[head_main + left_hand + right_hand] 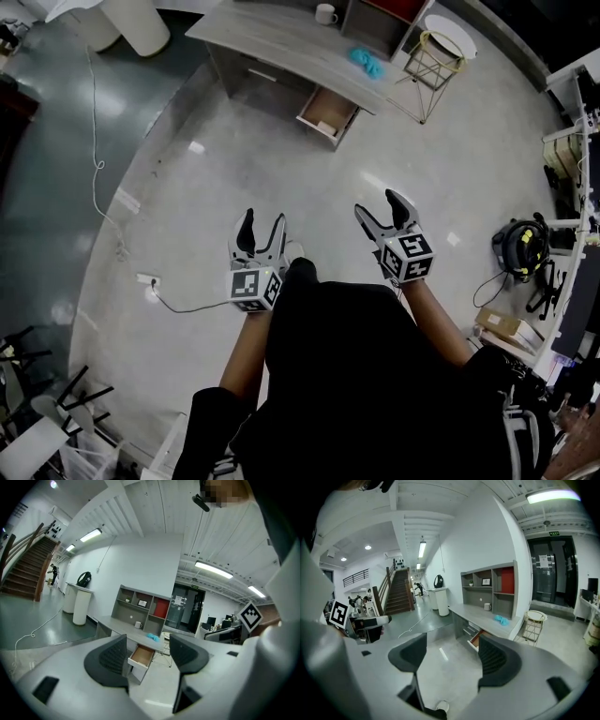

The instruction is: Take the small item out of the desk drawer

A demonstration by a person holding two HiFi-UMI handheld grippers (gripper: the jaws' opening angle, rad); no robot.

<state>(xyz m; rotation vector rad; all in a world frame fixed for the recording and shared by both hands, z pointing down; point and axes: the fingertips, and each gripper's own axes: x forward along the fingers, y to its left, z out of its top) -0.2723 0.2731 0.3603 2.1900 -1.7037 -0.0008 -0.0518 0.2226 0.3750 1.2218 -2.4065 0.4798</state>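
Left tool [263,219] and right tool [377,205] hang side by side over the floor [281,169], both released, jaws apart with nothing between them. Well beyond, the drawer [327,114] stands open under the worktop [272,42]; its contents are too small to tell.

This is an open-plan office with a hall-like, half-industrial look. At the far side a long grey counter [281,45] with an open drawer [328,114] stands on a polished concrete floor [281,187]. A white mug [325,13] sits on it and a cubby shelf unit [140,607] rises behind. Tube lights [213,569] hang under a white slatted ceiling. A wide staircase [26,569] climbs at far left, with dark glass doors [184,611] and monitor desks [213,620] at far right. A loose cable [92,112] and a vacuum cleaner [521,246] lie on the floor.
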